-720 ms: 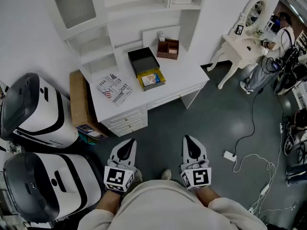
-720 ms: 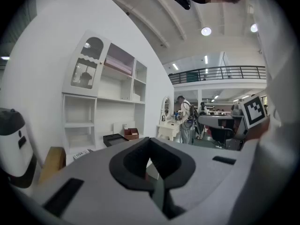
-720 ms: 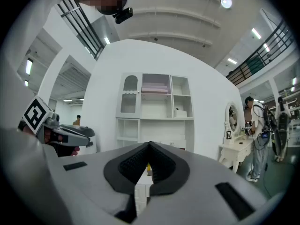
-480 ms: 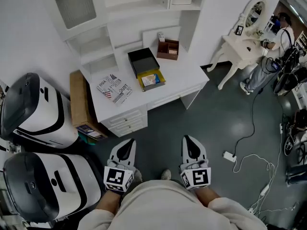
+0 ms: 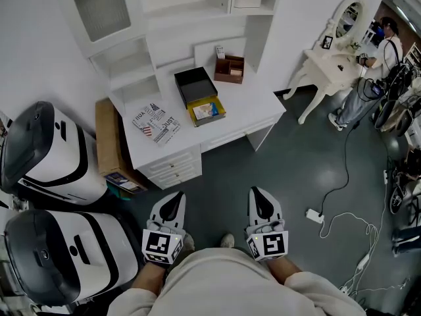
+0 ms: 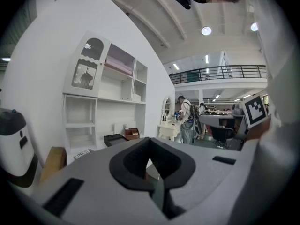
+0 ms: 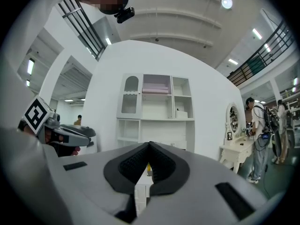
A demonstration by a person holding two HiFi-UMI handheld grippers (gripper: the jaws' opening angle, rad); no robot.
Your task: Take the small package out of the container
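Large test hall, white desk, vanity table, mezzanine railing, floor cables

Head cam: above the person, looking steeply down, desk well ahead. Cams on left gripper and right gripper sit low, facing roughly level (desk far off). All 3 share desk + shelves.
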